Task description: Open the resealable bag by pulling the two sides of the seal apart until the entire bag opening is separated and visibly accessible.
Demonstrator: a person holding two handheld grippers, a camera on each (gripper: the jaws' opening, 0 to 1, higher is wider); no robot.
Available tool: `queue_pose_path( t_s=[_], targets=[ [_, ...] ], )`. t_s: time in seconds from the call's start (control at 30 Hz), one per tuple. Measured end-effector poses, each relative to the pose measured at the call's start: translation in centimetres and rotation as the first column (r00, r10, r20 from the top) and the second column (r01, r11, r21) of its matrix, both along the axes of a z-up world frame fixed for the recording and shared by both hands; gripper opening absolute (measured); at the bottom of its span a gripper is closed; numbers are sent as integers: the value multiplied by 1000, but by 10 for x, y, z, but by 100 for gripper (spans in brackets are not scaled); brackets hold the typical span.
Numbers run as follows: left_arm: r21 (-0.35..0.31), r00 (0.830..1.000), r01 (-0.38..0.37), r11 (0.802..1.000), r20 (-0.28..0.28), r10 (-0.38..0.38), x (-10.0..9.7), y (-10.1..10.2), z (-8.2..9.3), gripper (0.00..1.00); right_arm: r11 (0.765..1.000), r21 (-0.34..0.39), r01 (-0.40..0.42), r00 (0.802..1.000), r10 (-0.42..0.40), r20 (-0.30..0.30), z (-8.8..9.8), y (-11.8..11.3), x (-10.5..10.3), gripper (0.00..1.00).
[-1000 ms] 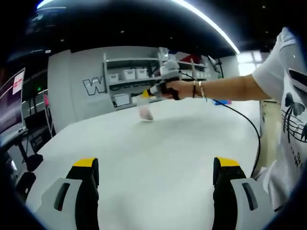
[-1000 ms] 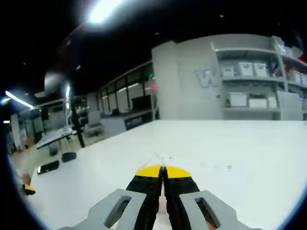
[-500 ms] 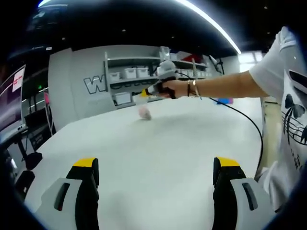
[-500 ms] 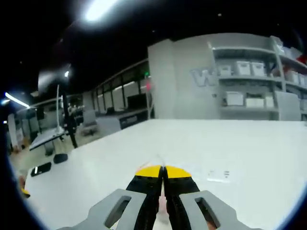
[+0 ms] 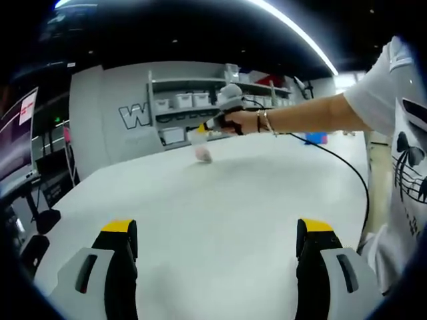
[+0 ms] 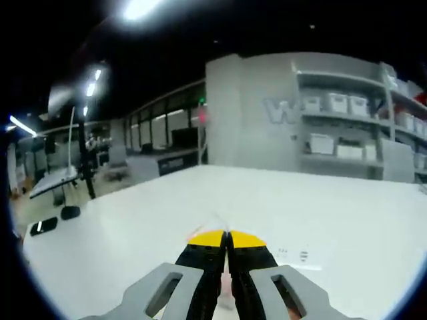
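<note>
Left gripper [image 5: 216,227]: spread wide, yellow tips far apart, nothing between them. Hangs low over a big white table [image 5: 220,193], with bare table top showing in the gap.

Farther out, across the table in the left gripper view: right gripper [image 5: 201,128], held up in a hand [image 5: 241,122] at the end of a long stretched-out arm. Bracelets [image 5: 265,121] on the wrist. Black cable [image 5: 347,175] hanging from that gripper and curving down to the near table edge. Hanging from the right gripper's tips: the resealable bag [image 5: 199,141], clear, with something pink at its bottom. Bag just above the table, far from the left gripper. Cannot tell if the bag touches the table. Cannot tell from here if the seal is open.

In the right gripper view: right gripper [image 6: 227,238] pressed tight together, yellow tips side by side. Pinches a thin clear edge of the bag [image 6: 217,221], which pokes out past the tips. Bit of pink low down between the jaws. White table [image 6: 347,207] below, with a few small dark marks [image 6: 295,255] just to the right of the jaws.

Behind the table: grey wall with a big letter W [image 5: 133,117], and shelves [image 5: 180,101] with white boxes. At the right edge of the left gripper view: a white shirt [image 5: 408,127] with a black bow picture. Up high: a long bright light strip [image 5: 293,30]. Far off on the left side of the right gripper view: desks [image 6: 57,181] and a dim room.
</note>
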State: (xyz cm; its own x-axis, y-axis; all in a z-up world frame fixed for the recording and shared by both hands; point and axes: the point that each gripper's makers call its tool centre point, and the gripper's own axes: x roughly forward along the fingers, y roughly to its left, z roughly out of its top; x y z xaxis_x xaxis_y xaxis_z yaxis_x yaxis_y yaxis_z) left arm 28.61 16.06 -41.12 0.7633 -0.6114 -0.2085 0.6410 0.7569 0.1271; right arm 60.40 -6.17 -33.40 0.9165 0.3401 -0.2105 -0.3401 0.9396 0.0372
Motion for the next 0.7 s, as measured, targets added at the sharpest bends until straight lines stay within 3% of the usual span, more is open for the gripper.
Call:
queue_pose_path(
  t_s=[0.23, 0.7],
  targets=[
    [2, 1000, -1, 1000, -1, 1, -1, -1, 0, 98, 999, -28, -39, 999, 39, -5, -13, 18, -8, 0],
    [10, 1000, 5, 1000, 2, -5, -1, -4, 2, 98, 988, -91, -126, 990, 120, -68, -66, 48, -31, 0]
  ],
)
